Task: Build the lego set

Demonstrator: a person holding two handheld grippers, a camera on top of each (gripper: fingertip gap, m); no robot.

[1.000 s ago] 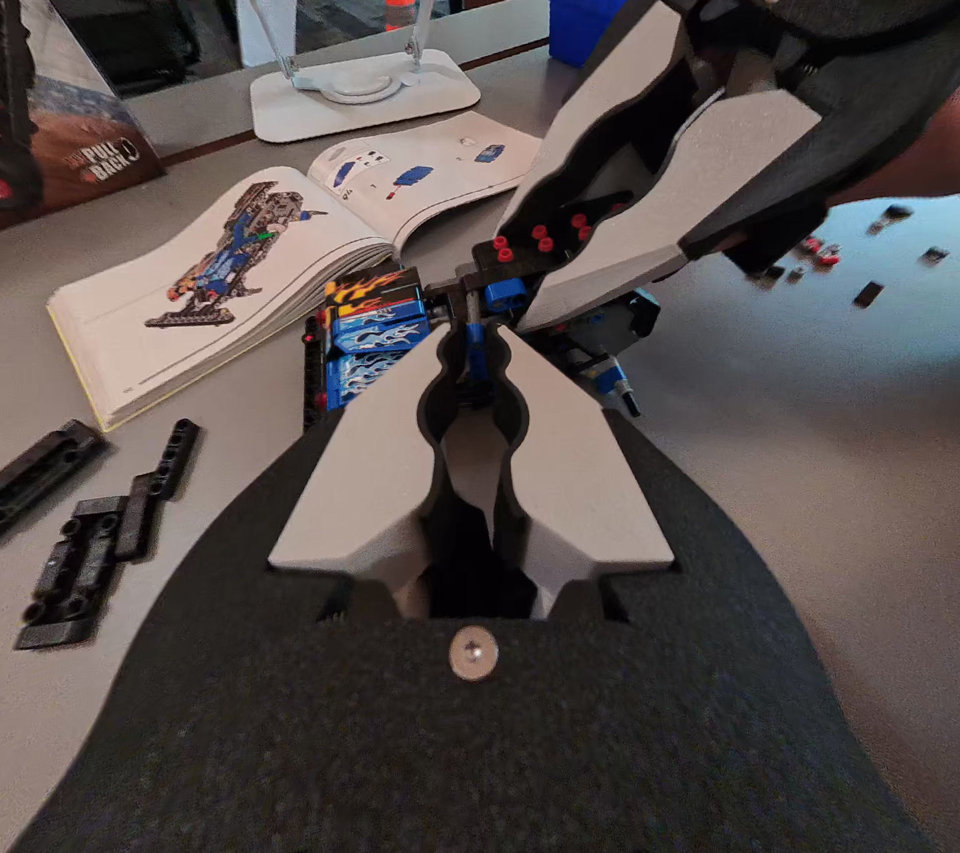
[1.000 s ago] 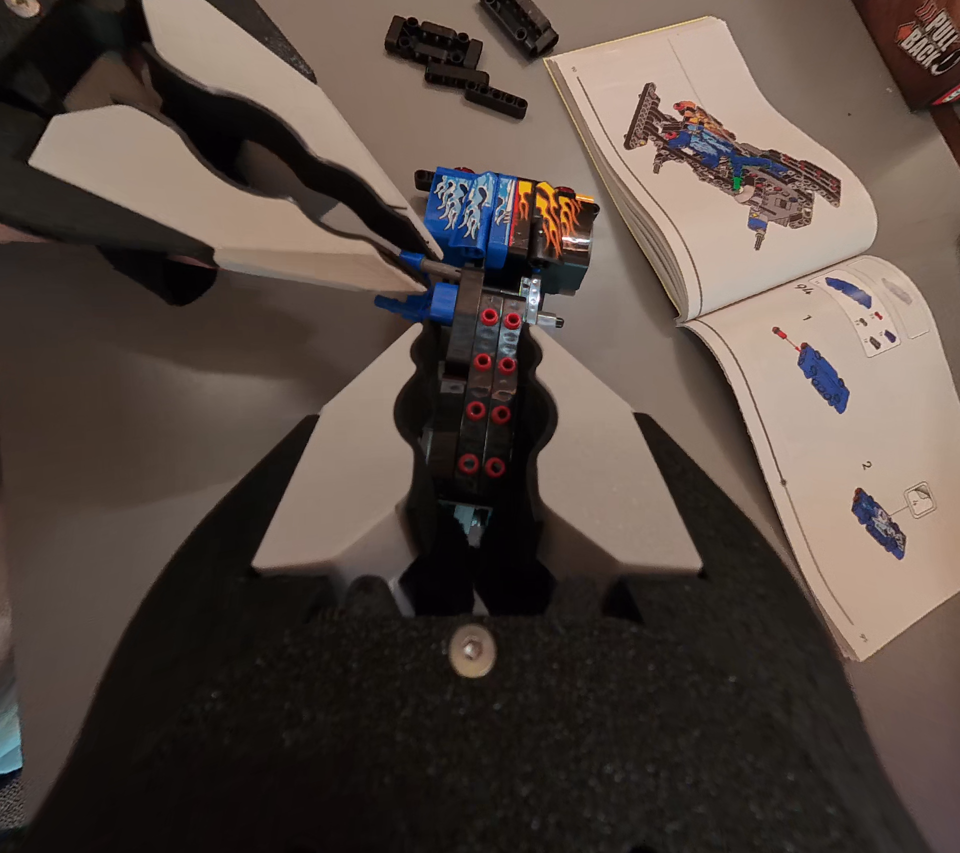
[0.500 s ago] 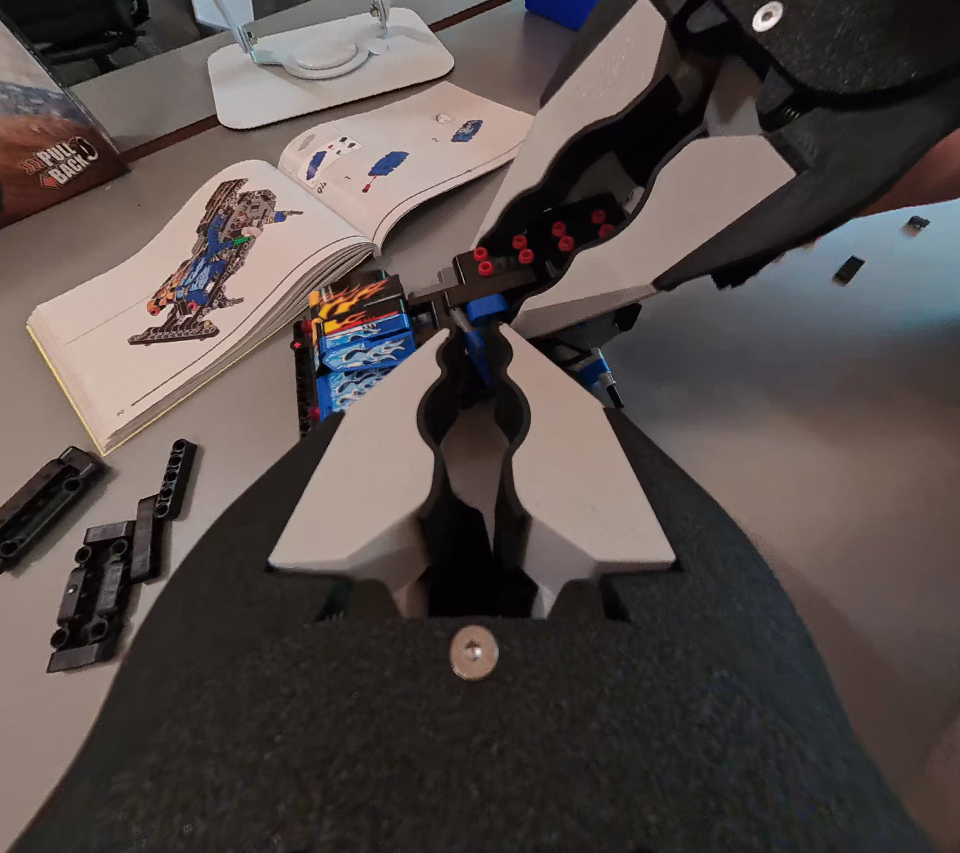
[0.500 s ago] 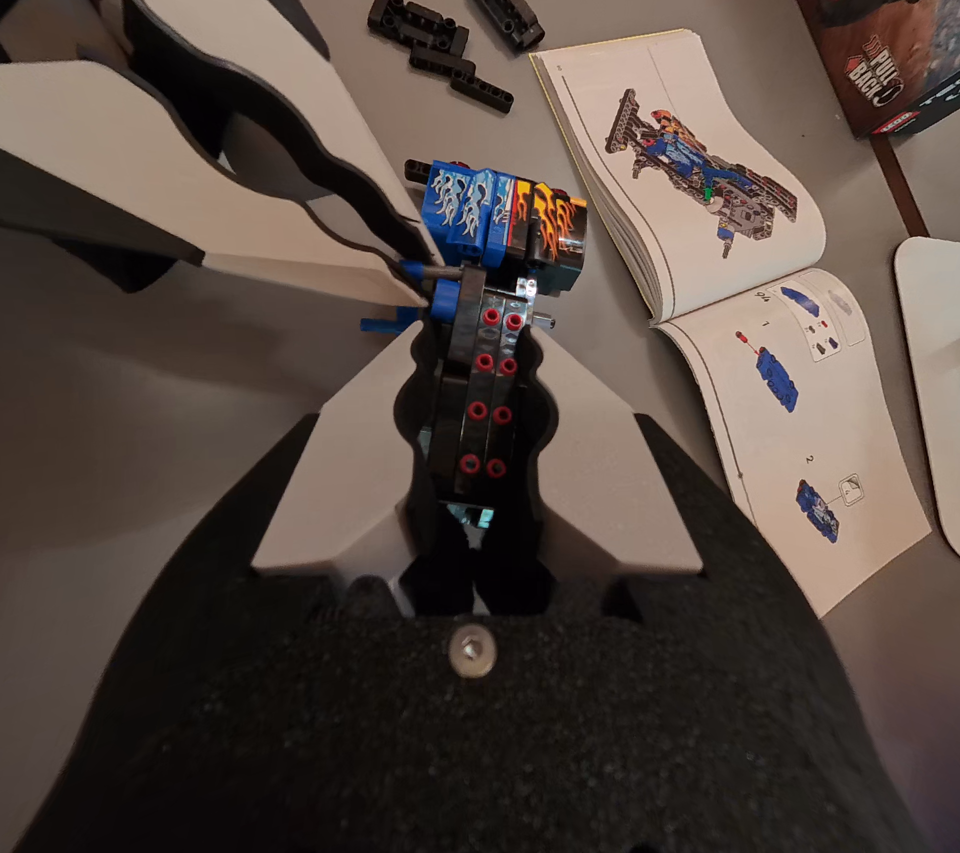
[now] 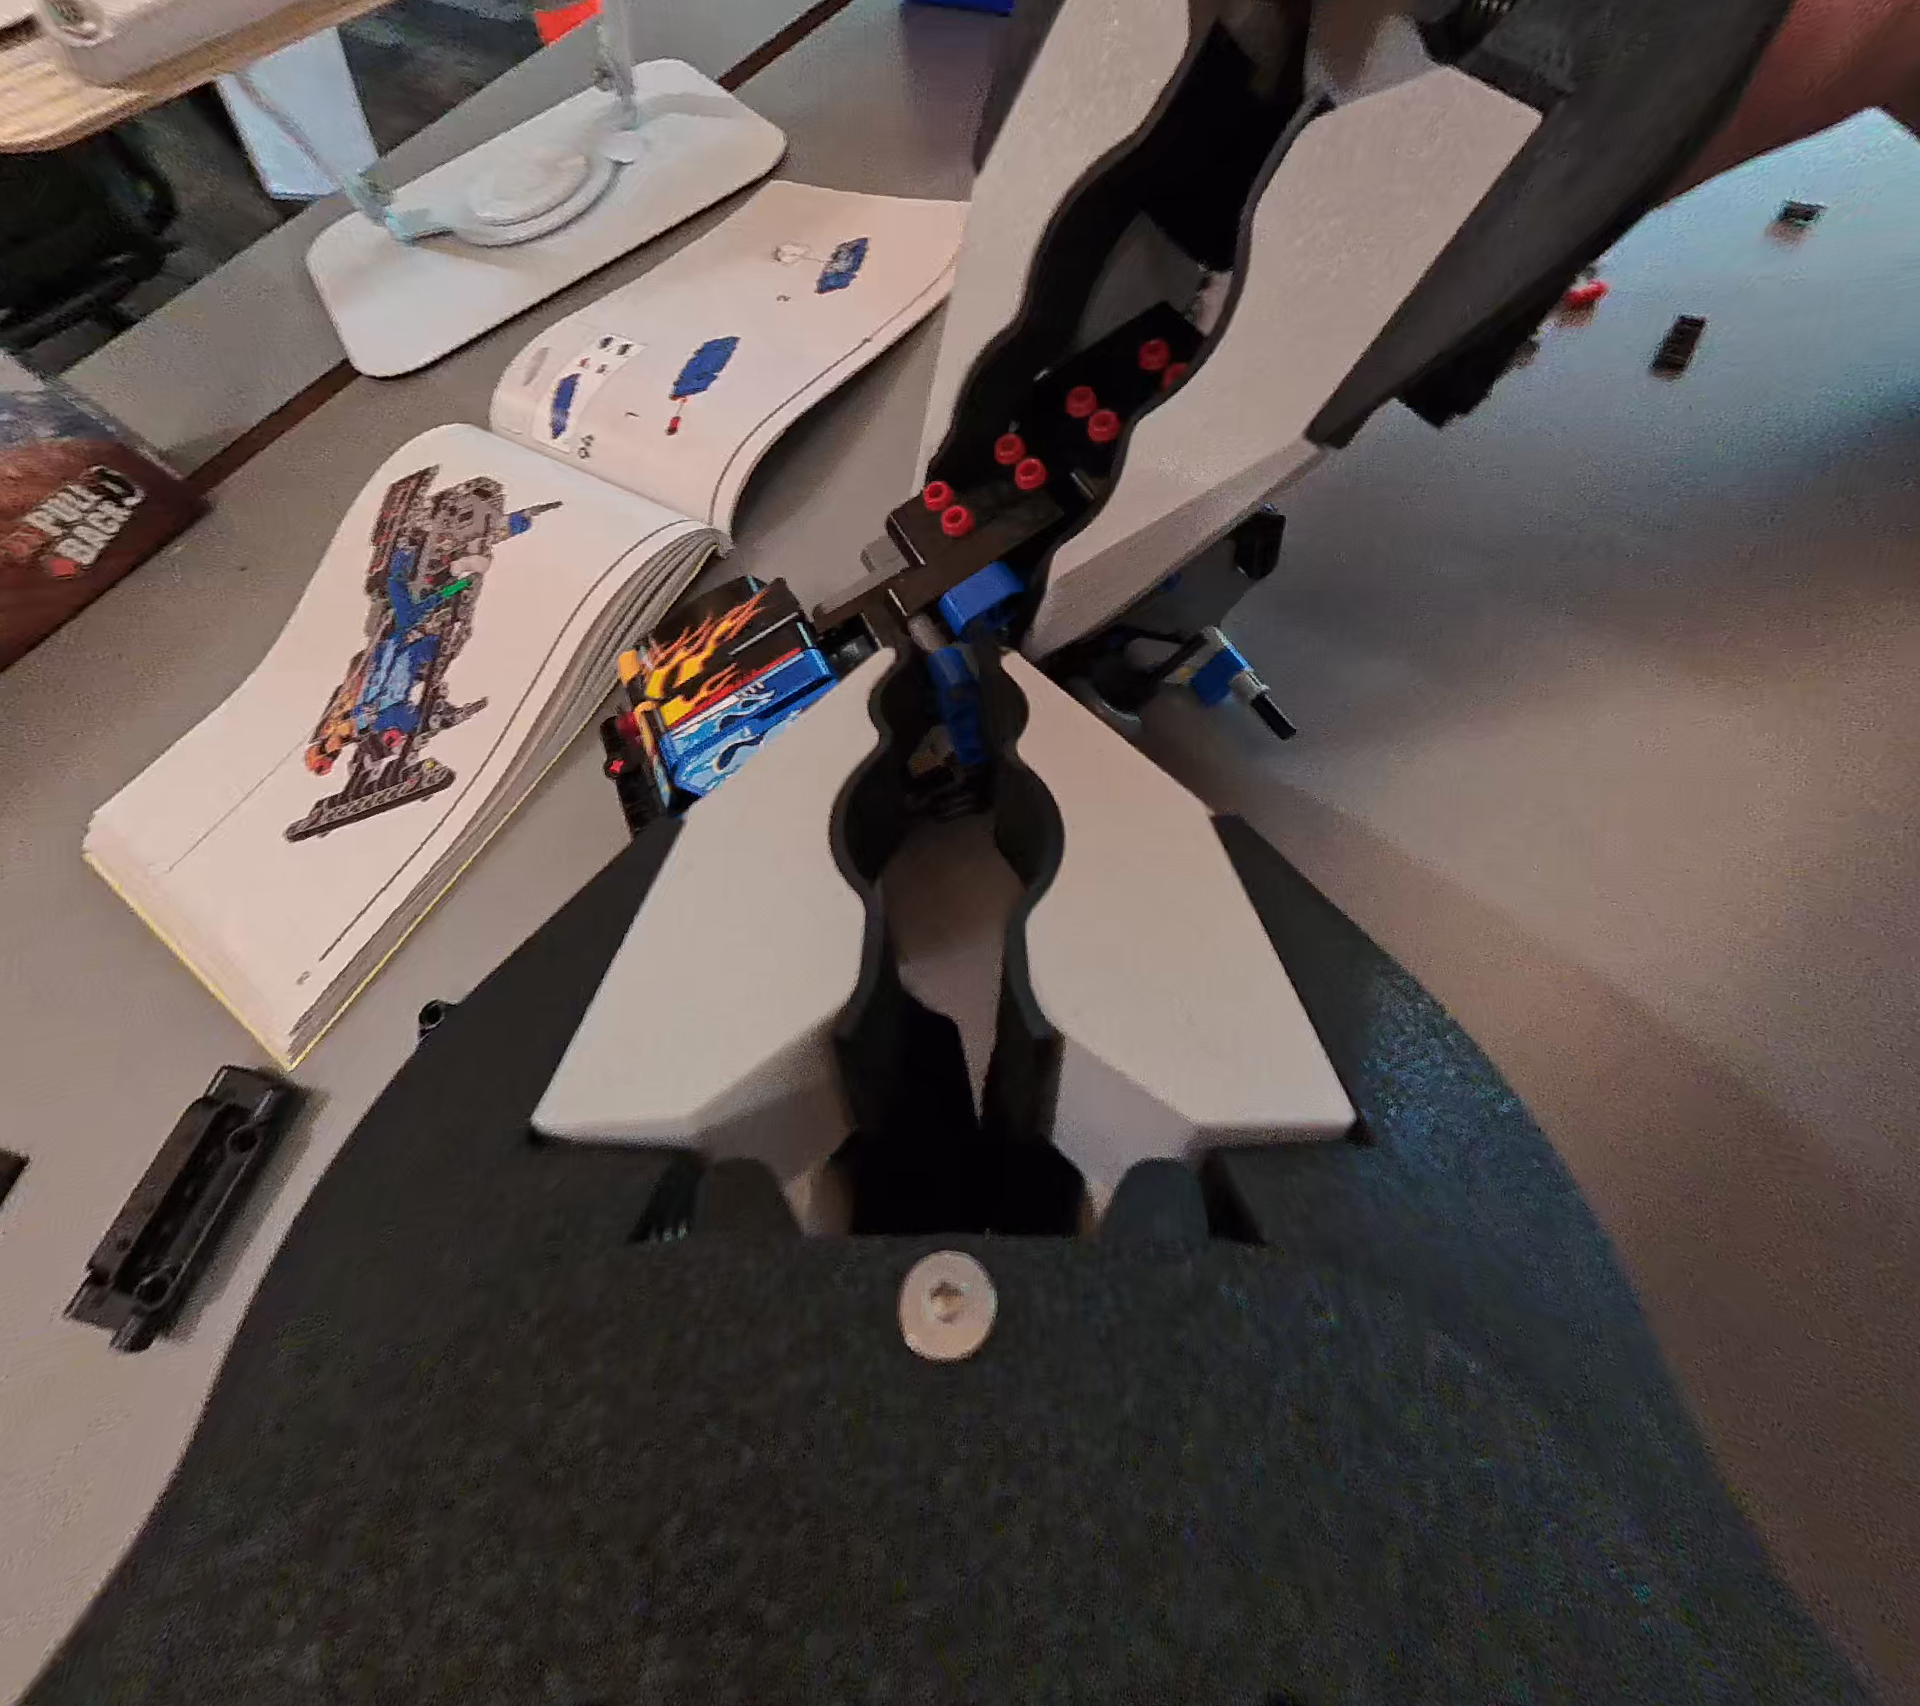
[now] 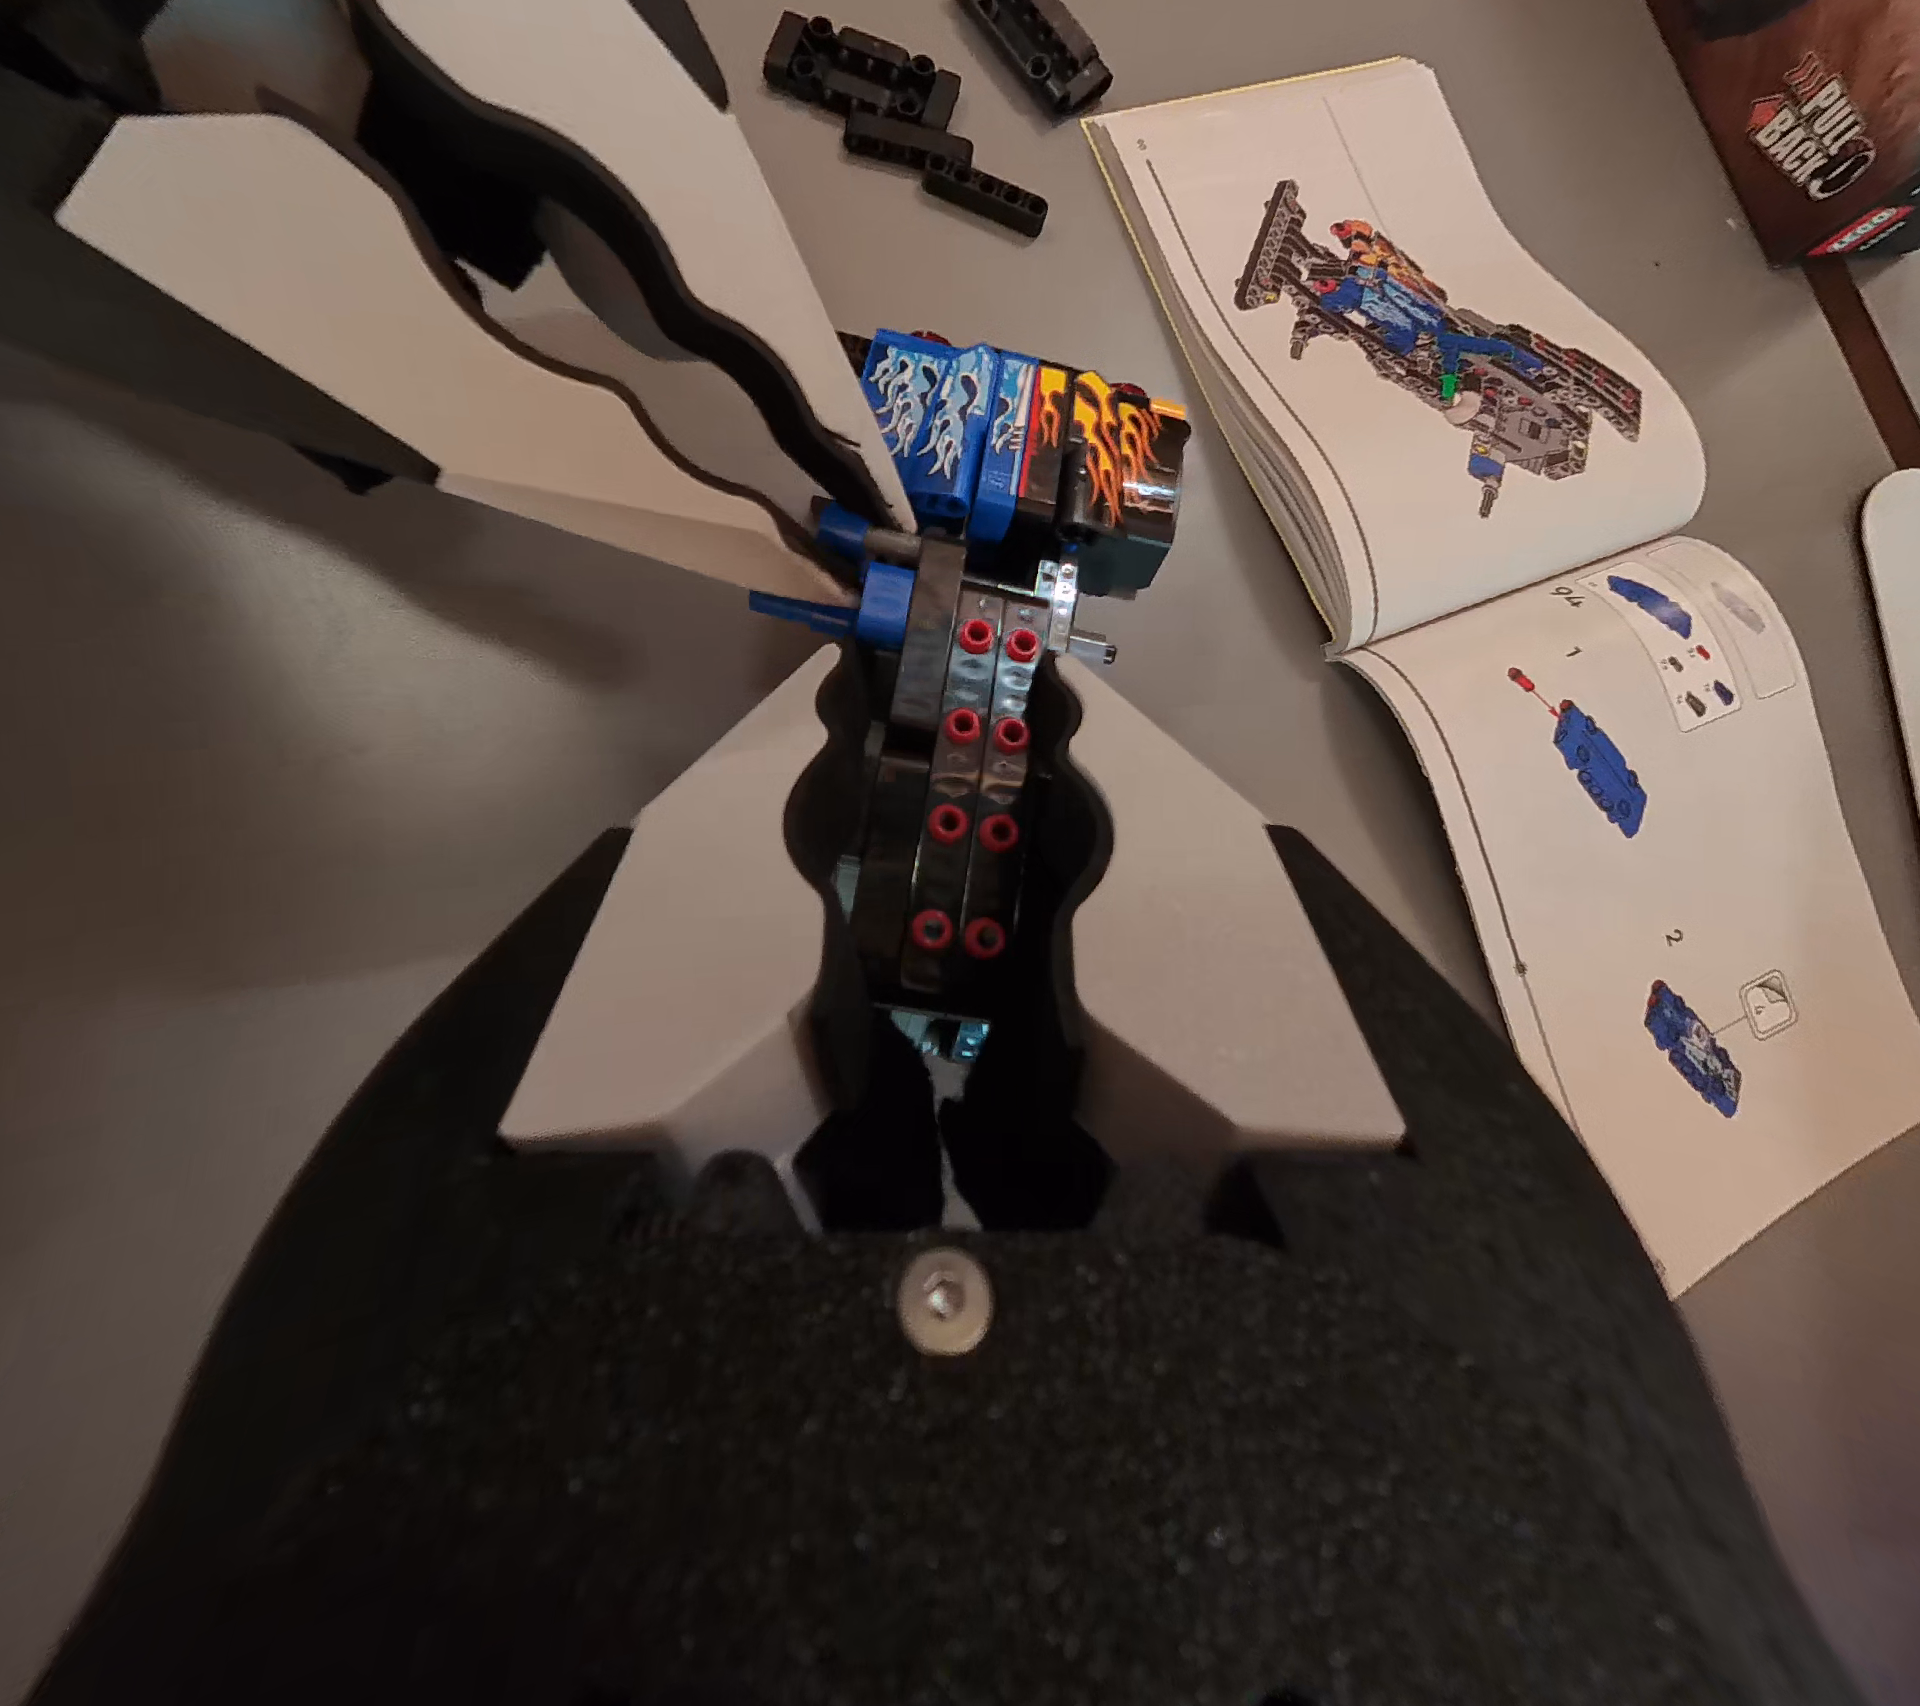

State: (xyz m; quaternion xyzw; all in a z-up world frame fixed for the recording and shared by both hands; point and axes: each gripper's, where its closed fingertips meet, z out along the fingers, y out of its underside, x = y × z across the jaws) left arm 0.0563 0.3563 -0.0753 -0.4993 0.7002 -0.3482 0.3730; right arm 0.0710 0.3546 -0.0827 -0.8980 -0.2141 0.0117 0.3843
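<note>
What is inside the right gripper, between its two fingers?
The right gripper holds a black lego beam with red pins. A light blue part shows beneath; the beam's underside is hidden.

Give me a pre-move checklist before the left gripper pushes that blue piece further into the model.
1. Right gripper clamps the black beam section of the lego model: ok.
2. Left gripper shut on the small blue piece at the model's side: ok.
3. Blue piece fully seated: cannot tell, the fingertips hide the joint.
4. Model's flame-stickered end free of both grippers: ok.
5. Instruction booklet open and readable beside the work: ok.
6. Loose black parts lying away from the grippers: ok.
</note>
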